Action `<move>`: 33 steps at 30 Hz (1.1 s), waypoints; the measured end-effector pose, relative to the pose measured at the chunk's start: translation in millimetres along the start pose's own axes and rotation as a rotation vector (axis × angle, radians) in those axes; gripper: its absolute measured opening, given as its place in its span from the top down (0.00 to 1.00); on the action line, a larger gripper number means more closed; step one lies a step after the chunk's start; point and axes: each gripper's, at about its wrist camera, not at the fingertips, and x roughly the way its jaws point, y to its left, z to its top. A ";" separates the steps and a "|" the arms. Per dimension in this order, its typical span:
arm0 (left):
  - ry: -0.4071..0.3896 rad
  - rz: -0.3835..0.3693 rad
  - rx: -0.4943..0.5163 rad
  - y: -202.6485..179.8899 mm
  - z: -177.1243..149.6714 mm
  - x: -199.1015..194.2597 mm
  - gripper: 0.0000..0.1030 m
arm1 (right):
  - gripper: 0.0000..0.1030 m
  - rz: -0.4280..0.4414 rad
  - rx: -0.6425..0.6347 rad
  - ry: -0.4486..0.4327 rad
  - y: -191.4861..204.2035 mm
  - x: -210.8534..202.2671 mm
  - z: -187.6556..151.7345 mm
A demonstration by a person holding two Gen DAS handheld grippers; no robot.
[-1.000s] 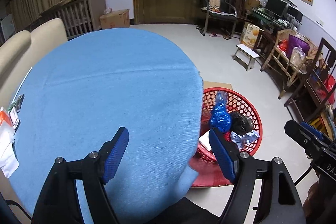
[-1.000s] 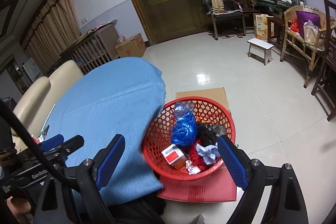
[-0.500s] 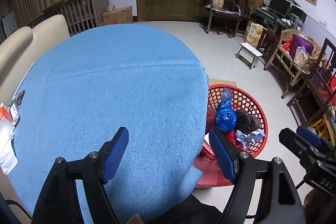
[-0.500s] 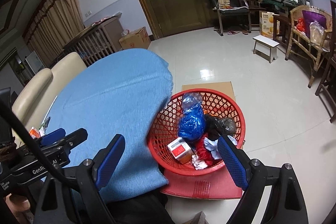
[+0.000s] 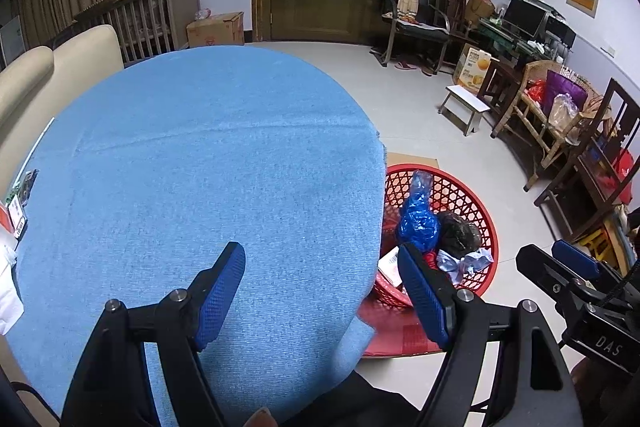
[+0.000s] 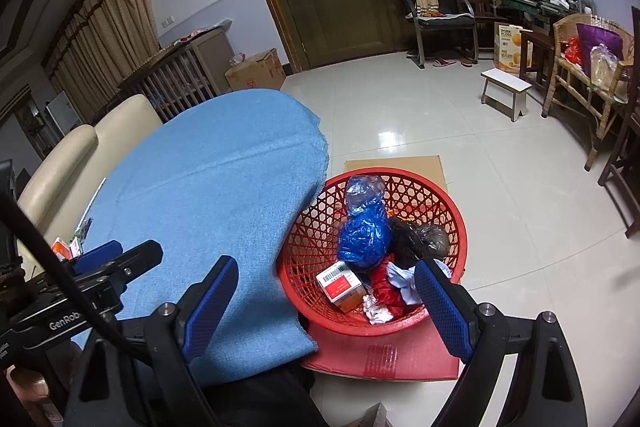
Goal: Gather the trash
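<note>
Left hand-held gripper spread, empty; right hand-held gripper spread above red basket.

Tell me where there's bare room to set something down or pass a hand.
The blue tablecloth is bare from the beige sofa to its edge by the red basket. Its left rim holds packets and papers. The basket is crowded: blue bag, box, wrappers. The tiled floor between basket and stool is open.
</note>
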 end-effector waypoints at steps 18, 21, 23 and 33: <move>-0.025 -0.012 0.008 -3.4 3.8 -3.9 0.18 | 0.11 -0.011 -0.006 -0.003 -1.0 -3.3 1.2; -0.023 -0.011 0.012 -4.1 3.7 -3.1 0.18 | 0.11 -0.017 -0.007 0.000 -2.0 -2.6 0.4; -0.020 -0.012 0.014 -4.3 3.4 -2.4 0.18 | 0.11 -0.020 -0.007 0.000 -2.7 -2.1 0.6; -0.017 -0.004 0.031 -6.2 1.6 0.5 0.17 | 0.11 -0.019 -0.009 0.016 -1.1 5.7 -3.1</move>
